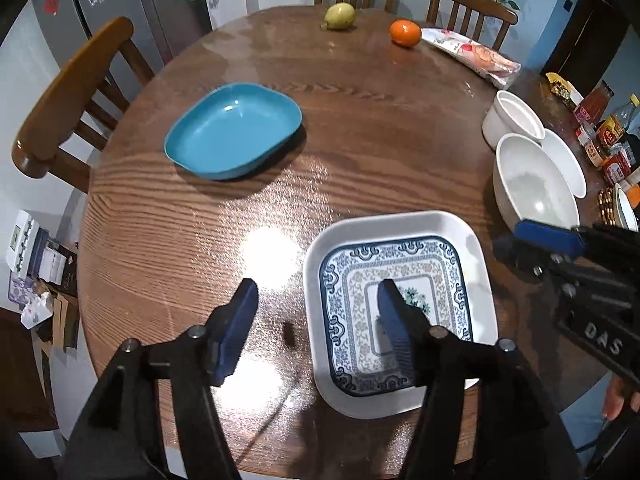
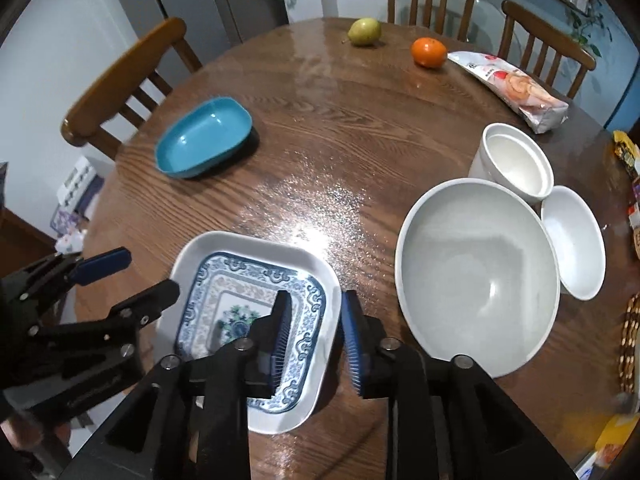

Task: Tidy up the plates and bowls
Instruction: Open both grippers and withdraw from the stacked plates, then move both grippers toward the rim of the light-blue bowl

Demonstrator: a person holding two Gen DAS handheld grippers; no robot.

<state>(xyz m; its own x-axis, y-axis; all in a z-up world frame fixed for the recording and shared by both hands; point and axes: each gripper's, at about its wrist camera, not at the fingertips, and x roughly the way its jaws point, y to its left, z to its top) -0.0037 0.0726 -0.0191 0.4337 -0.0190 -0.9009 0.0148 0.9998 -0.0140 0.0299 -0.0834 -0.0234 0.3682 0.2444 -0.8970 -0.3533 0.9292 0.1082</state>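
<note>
Item, my left gripper (image 1: pixel 318 300): angled steeply down over the near edge of the table (image 1: pixel 360 120), jaws spread wide, nothing between the pads; one blue pad hangs over bare wood, the other over the patterned plate (image 1: pixel 440 240), and I cannot tell whether that pad touches it. Item, my right gripper (image 2: pixel 314 322): also pitched steeply down, jaws parted by a narrow gap, gripping nothing; its left finger hangs over the plate's right side, its right finger just outside the rim. Item, patterned plate: square, white border, blue-and-white ornament with a floral centre, lying flat at the near edge of the table. Item, blue dish (image 1: pixel 234 130): empty, rounded-rectangular, well apart on the far left. Item, large white bowl (image 2: pixel 476 276): empty, just right of the plate. Item, white cup-shaped bowl (image 2: pixel 514 162): behind the large bowl, touching or nearly so. Item, small white dish (image 2: pixel 574 242): at the large bowl's right rim, tilted. Item, surface: round, dark-grained wood, glossy, with a bright lamp glare at centre. Far side holds a green pear (image 1: pixel 340 16), an orange (image 1: pixel 405 33) and a sealed food packet (image 1: pixel 472 54). Item, room: wooden chairs (image 1: pixel 72 96) round the table, grey refrigerator (image 1: pixel 116 4) with photos, jars and bottles (image 1: pixel 604 128) at the right.
</note>
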